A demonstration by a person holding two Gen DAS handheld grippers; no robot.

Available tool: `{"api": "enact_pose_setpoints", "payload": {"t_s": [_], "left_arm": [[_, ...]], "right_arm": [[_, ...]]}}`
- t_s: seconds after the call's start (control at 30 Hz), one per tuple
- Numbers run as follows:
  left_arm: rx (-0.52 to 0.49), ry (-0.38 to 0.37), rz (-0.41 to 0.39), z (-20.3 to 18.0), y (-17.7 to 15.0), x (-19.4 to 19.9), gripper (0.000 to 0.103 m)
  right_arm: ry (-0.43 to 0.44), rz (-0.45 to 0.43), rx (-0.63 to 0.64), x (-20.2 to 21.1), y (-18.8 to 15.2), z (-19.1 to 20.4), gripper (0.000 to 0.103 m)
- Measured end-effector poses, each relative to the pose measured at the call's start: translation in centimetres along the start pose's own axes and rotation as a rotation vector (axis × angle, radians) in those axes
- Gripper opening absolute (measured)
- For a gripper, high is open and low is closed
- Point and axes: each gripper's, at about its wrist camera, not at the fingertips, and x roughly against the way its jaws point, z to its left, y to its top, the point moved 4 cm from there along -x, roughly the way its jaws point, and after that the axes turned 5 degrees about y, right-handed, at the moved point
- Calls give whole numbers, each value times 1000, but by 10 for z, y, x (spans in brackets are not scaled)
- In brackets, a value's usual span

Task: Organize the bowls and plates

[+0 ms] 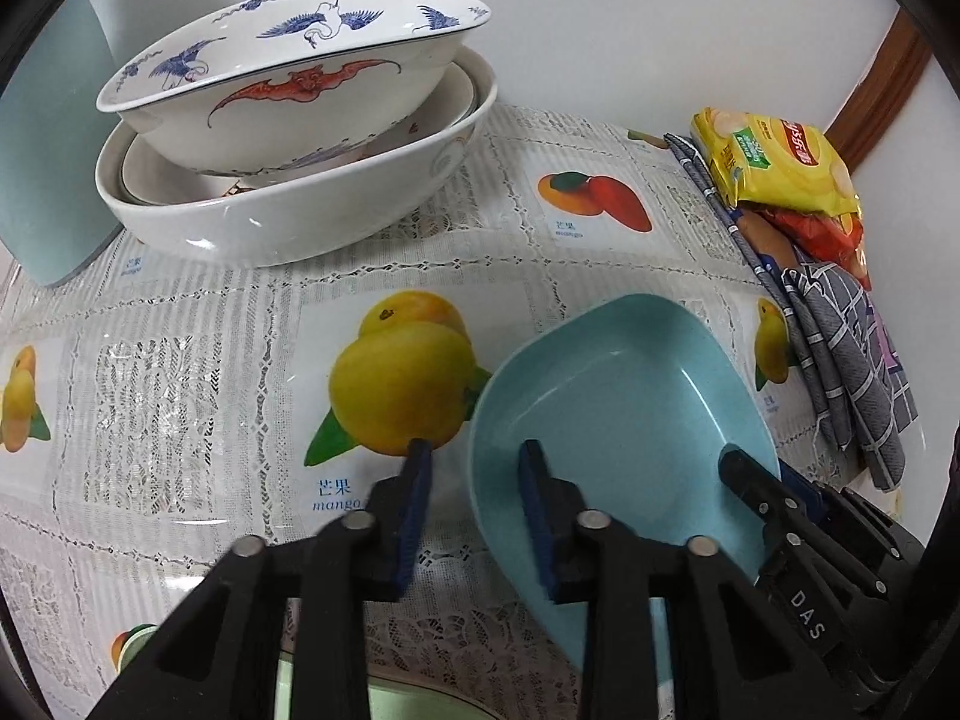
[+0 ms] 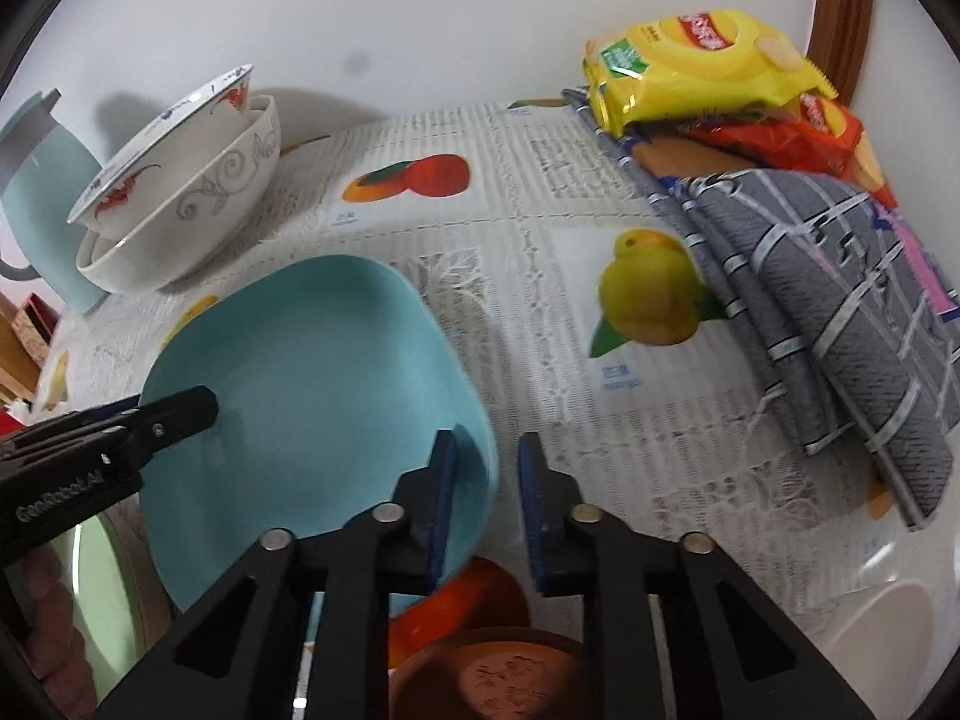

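Note:
A light blue square plate (image 1: pixel 618 414) is tilted above the fruit-print tablecloth, also in the right wrist view (image 2: pixel 312 372). My left gripper (image 1: pixel 477 504) is open, its jaws straddling the plate's left rim without pinching it. My right gripper (image 2: pixel 486 498) is open, its jaws straddling the plate's right rim; it shows in the left wrist view (image 1: pixel 780 516). A stack of white bowls (image 1: pixel 288 138) painted with blue cranes and a red bat stands at the back left, also in the right wrist view (image 2: pixel 180 198).
Yellow and red snack bags (image 2: pixel 714 72) lie on a folded grey checked cloth (image 2: pixel 828 276) at the right. A light blue jug (image 2: pixel 42 192) stands by the bowls. A brown dish (image 2: pixel 504 672) and a pale green plate (image 2: pixel 96 588) sit near the front edge.

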Motion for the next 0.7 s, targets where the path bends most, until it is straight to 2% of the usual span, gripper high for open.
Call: {"api": "enact_pose_setpoints", "payload": {"t_s": [0.17,0.43,0.7], "left_arm": [[11,-14,-3,-3,-1,0,13],[28,-32,-10,0,-1,1,10],[9,-15,11,-2,-1,-3,12]], "right_arm": [[6,-22,-3,3,2,1,10],[-2,-42,-6,7,4,1,10],[11,-1,-22,0,0,0,18]]}}
